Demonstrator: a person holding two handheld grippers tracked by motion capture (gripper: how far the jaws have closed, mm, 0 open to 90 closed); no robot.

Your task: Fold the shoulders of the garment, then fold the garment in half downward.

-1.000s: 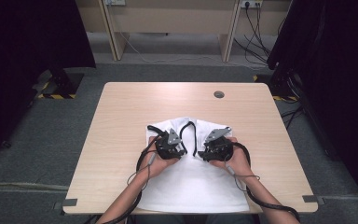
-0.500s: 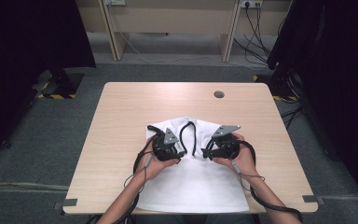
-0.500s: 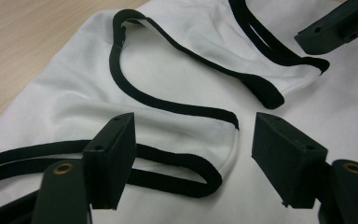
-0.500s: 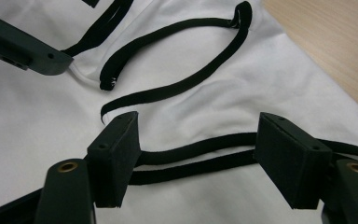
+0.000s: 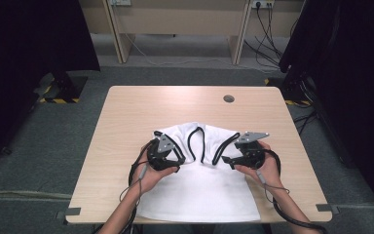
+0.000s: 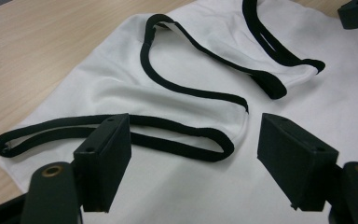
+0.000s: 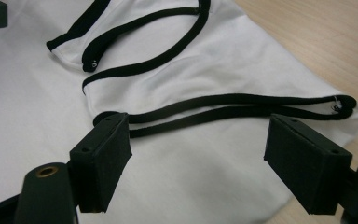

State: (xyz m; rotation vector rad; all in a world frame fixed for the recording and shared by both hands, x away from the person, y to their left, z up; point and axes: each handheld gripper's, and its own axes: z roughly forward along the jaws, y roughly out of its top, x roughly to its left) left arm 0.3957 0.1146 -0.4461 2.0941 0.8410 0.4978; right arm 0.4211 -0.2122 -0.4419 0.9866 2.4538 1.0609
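A white sleeveless top (image 5: 199, 190) with black trim (image 6: 186, 91) lies flat on the wooden table (image 5: 126, 112), its straps folded down over its upper part. My left gripper (image 5: 179, 160) hovers over the top's left shoulder. Its jaws have just been opening and stand wide apart, with nothing between them (image 6: 196, 135). My right gripper (image 5: 225, 160) hovers over the right shoulder. Its jaws have also just been opening, and they are empty (image 7: 198, 140). Below each gripper, a black-edged armhole loop (image 7: 242, 105) rests on the cloth.
The table has a round cable hole (image 5: 229, 98) near its far edge. The top's hem reaches the near edge of the table. Bare wood lies to the left, to the right and beyond the top. Cables trail from both grippers over the near edge.
Both grippers have moved apart, the left one to the left and the right one to the right, and risen slightly off the cloth. The top stays flat on the table.
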